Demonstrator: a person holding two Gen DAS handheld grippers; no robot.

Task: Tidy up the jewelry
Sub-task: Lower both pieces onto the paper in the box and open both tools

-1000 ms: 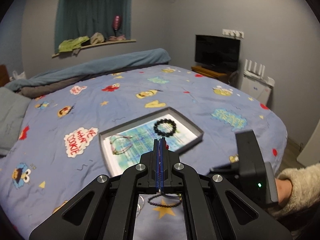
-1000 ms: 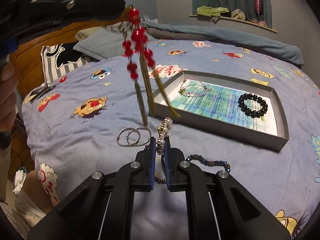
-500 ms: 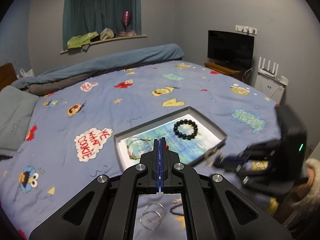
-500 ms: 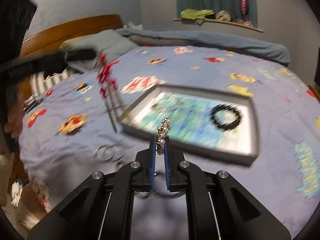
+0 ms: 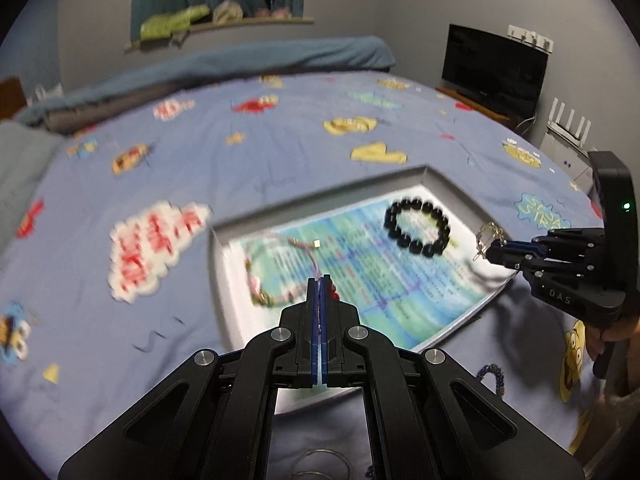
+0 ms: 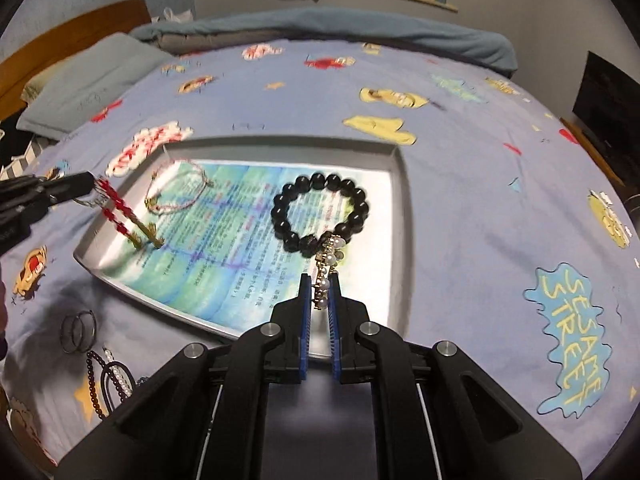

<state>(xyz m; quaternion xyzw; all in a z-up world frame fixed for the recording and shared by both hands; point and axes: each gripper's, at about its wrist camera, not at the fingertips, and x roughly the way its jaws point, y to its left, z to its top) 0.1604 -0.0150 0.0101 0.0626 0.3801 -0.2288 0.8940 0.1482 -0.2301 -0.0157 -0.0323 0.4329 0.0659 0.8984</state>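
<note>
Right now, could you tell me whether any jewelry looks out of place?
Yes. Several pieces lie loose on the bedspread beside the tray: two thin rings and a tangle of beaded strands. Inside the tray, the black bead bracelet and pink cord bracelet lie apart and look tidy.

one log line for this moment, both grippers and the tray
left gripper: shut on red beaded tassel piece | right gripper: shut on pearl-and-gold chain piece | both over grey tray

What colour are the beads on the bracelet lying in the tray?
Black, glossy round beads on the bracelet; clearest in the right wrist view.
</note>
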